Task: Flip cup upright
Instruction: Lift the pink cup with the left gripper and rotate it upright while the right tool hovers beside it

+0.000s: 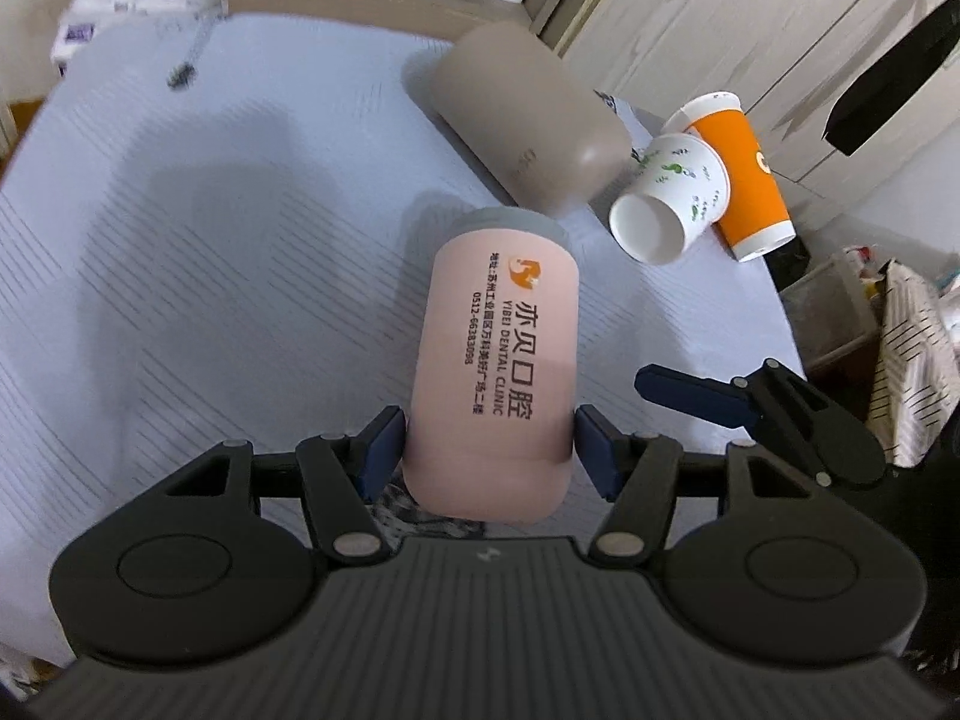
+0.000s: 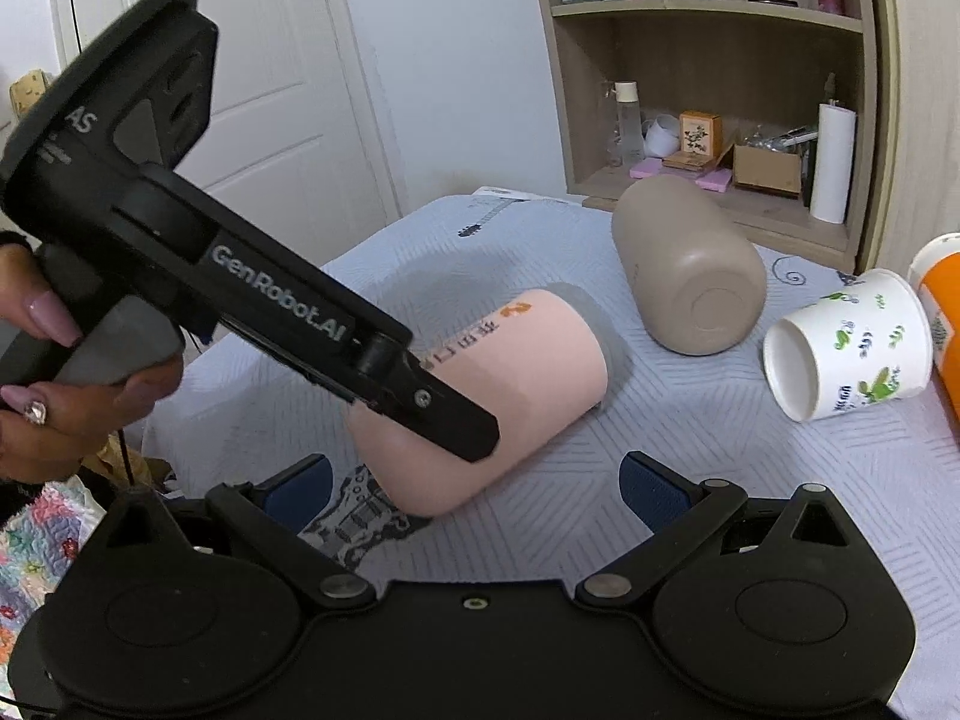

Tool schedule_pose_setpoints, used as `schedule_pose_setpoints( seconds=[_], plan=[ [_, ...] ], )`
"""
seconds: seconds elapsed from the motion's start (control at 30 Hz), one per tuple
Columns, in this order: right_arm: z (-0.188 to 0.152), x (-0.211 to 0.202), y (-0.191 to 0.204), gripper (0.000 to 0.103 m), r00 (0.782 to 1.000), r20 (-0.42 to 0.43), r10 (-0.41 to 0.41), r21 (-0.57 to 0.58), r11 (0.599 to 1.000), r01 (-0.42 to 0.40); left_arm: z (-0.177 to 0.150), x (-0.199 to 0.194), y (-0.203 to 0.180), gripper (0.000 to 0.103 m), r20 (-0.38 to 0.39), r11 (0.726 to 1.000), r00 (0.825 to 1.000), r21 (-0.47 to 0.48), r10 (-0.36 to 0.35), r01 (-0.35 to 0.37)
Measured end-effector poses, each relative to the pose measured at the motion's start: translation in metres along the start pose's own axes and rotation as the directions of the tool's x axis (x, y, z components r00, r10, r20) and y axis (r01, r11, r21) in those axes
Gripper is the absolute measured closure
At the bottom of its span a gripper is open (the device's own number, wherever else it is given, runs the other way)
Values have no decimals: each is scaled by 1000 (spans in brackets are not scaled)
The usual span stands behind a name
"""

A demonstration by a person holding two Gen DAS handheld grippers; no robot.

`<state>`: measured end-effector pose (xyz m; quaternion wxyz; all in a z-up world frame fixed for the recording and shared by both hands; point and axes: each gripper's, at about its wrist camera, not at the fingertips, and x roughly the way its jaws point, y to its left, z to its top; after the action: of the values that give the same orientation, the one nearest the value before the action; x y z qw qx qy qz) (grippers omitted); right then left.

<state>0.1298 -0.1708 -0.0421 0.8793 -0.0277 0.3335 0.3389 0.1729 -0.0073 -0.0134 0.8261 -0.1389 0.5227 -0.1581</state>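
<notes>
Left wrist view: left tongs (image 1: 487, 450) are pinching the pink cup (image 1: 495, 372) near its closed rounded end, blue pads (image 1: 384, 441) pressing on both flanks. Cup is a smooth matte cylinder with black and orange clinic print and a grey band at the far end; it is lying tilted, grey end pointing to 12 o'clock over the surface (image 1: 180, 276). Surface is wearing a pale blue-white cloth with fine line texture. At 1 o'clock a taupe tumbler (image 1: 528, 126) is lying on its side, smooth and rounded. At 2 o'clock a white paper cup (image 1: 672, 204) with green leaf print is lying on its side, mouth facing the camera, touching an orange paper cup (image 1: 744, 180) behind it. One blue finger of the right tongs (image 1: 690, 393) is showing at 3 o'clock.

Right wrist view: right tongs (image 2: 477, 495) are standing spread wide, nothing between the blue pads. Pink cup (image 2: 516, 390) is lying at centre, just beyond them, partly masked by the black body of the left tongs (image 2: 420, 402) coming in from 10 o'clock. A hand (image 2: 66, 384) with long pink nails is gripping that tool's grey handle at 9 o'clock. Taupe tumbler (image 2: 690, 276) is sitting at 1 o'clock, flat base toward the camera. White paper cup (image 2: 846, 348) is at 3 o'clock, orange paper cup (image 2: 942, 312) at the edge. Wooden shelf (image 2: 708, 18) is filling 12 to 1 o'clock.
</notes>
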Motion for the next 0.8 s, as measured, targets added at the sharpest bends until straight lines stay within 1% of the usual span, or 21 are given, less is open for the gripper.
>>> schedule_pose_setpoints(
  seconds=[0.07, 0.17, 0.27, 0.33, 0.47, 0.57, 0.67, 0.77, 0.8],
  plan=[
    [0, -1, -1, 0, 1000, -5, -5, -3, 1000, 5, -2, 2, 0, 42, 4, 999, 1000, -27, -20, 20],
    [-1, -2, -3, 0, 1000, -12, -14, -1, 1000, 14, -3, 5, 0, 43, 6, 998, 999, -28, -50, 50],
    [0, -1, -5, 0, 1000, -15, -9, 11, 1000, 9, 0, 7, 5, 38, -10, 994, 995, -33, -100, 100],
    [0, -1, -8, 0, 1000, -24, 15, 32, 999, -14, 4, 8, 12, 31, -11, 990, 992, -65, -128, 127],
    [4, 5, -17, 0, 996, -47, 73, 93, 993, -68, 15, 11, 17, 30, 2, 983, 984, -50, -176, 175],
    [9, 14, -25, 0, 993, -67, 100, 160, 983, -89, 25, 16, 17, 30, -16, 978, 978, -24, -208, 208],
    [13, 25, -37, 0, 988, -92, 127, 251, 963, -101, 31, 22, 14, 30, -32, 974, 974, 4, -225, 225],
    [17, 34, -47, 0, 983, -100, 151, 315, 942, -113, 36, 25, 17, 32, -41, 966, 965, -3, -258, 258],
    [18, 36, -49, 0, 982, -102, 157, 327, 938, -115, 36, 24, 19, 35, -43, 964, 963, -4, -267, 267]
  ],
)
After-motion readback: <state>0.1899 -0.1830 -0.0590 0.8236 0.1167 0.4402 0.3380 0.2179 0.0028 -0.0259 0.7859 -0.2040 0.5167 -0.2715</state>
